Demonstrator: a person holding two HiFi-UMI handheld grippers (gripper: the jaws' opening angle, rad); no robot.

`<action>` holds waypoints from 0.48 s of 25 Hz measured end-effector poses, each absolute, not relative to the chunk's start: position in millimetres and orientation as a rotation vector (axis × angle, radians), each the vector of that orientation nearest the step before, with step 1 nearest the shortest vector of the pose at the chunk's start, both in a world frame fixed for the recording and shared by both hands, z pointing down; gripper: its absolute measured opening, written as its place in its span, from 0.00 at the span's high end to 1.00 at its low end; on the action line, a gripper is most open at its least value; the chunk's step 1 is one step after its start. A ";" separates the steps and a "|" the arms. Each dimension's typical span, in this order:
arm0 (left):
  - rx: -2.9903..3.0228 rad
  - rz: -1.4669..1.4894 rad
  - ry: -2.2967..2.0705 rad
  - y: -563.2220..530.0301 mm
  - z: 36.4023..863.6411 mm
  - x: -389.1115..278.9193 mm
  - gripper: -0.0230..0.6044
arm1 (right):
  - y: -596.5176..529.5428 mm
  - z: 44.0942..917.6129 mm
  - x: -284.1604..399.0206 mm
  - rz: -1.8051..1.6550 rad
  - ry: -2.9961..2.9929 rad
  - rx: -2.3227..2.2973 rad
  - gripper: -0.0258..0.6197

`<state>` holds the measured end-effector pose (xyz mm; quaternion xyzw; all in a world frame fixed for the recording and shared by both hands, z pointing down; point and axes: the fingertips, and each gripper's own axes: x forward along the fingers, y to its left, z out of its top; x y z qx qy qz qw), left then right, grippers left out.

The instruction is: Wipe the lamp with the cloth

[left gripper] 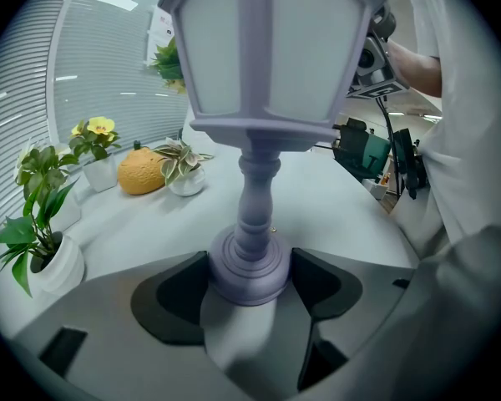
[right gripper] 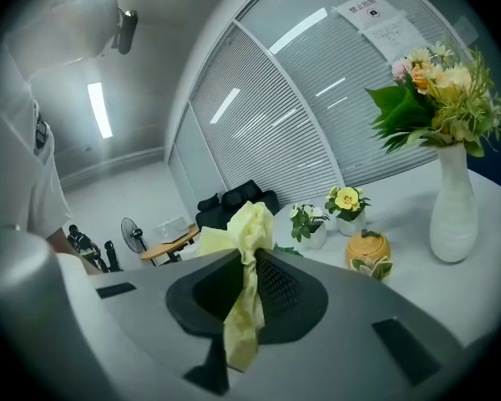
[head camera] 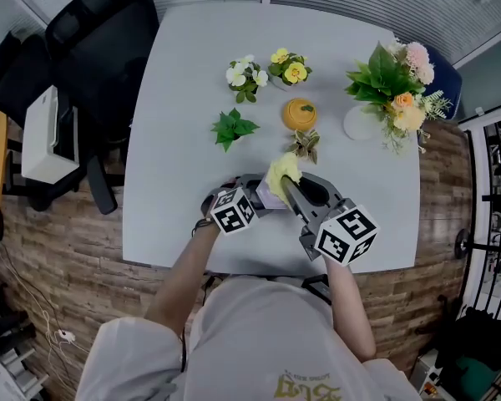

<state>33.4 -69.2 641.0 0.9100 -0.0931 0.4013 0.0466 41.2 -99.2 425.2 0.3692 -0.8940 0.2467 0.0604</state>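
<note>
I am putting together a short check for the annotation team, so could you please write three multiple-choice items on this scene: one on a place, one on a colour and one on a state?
1. Where does the left gripper hold the lamp?
A. at its round base
B. at its lantern head
C. halfway up its stem

2. What colour is the cloth?
A. blue
B. yellow
C. red

3. What state is the right gripper in?
A. open and empty
B. shut on the cloth
C. shut on the lamp

Answers:
1 A: in the left gripper view the fingers press on both sides of the base.
2 B: it is pale yellow in both the head view and the right gripper view.
3 B: the cloth is pinched between its closed fingers.
</note>
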 end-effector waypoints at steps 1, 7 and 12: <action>2.777 1.224 -0.285 -69.4 641.3 33.5 0.44 | -99.8 426.7 40.1 0.751 -2.706 1.106 0.89; 2.778 1.225 -0.284 -69.3 641.2 33.5 0.44 | -104.5 435.5 32.9 0.787 -2.690 1.048 0.89; 2.777 1.226 -0.285 -69.8 641.4 33.6 0.44 | -111.3 441.2 30.0 0.766 -2.665 1.027 0.89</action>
